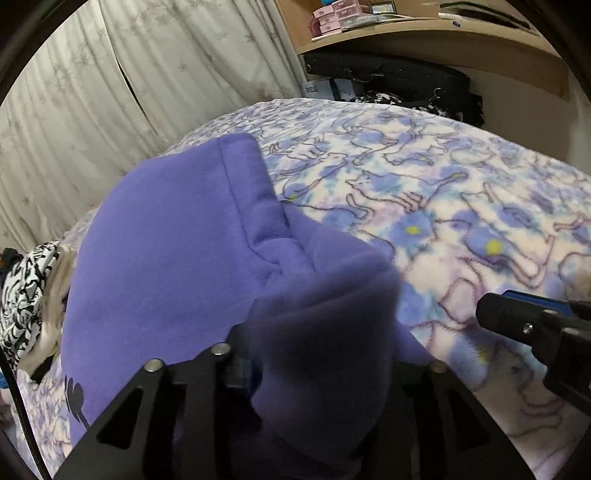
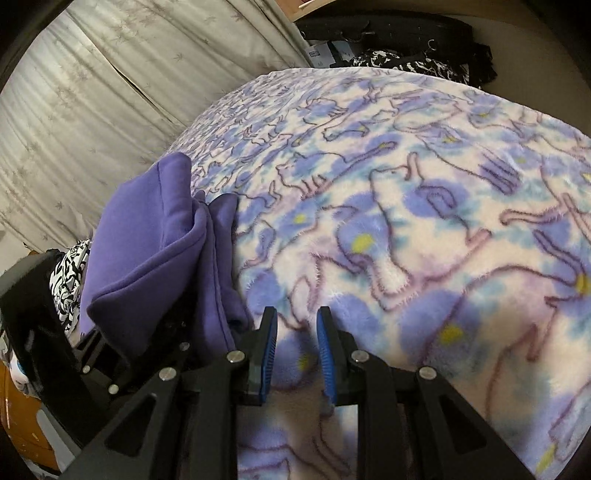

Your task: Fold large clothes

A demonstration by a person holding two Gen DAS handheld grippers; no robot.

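A purple sweatshirt (image 1: 166,258) lies folded on the left part of a fleece blanket (image 1: 443,203) with blue flowers and cat outlines. A black print (image 1: 75,402) shows on its near edge. My left gripper (image 1: 321,350) sits low over it, jaws apart, with a thick blurred fold of the purple cloth lying between them and hiding the fingertips. In the right wrist view the sweatshirt (image 2: 147,240) drapes over the left gripper's black frame (image 2: 44,325). My right gripper (image 2: 297,317) hovers just over the bare blanket (image 2: 406,184) to the sweatshirt's right, blue pads apart, nothing between them.
A pale curtain (image 1: 92,110) hangs behind the bed on the left. Black-and-white patterned cloth (image 1: 22,295) lies at the bed's left edge. Beyond the far edge are dark bags (image 1: 388,77) under a wooden shelf (image 1: 424,33) with pink boxes (image 1: 336,14).
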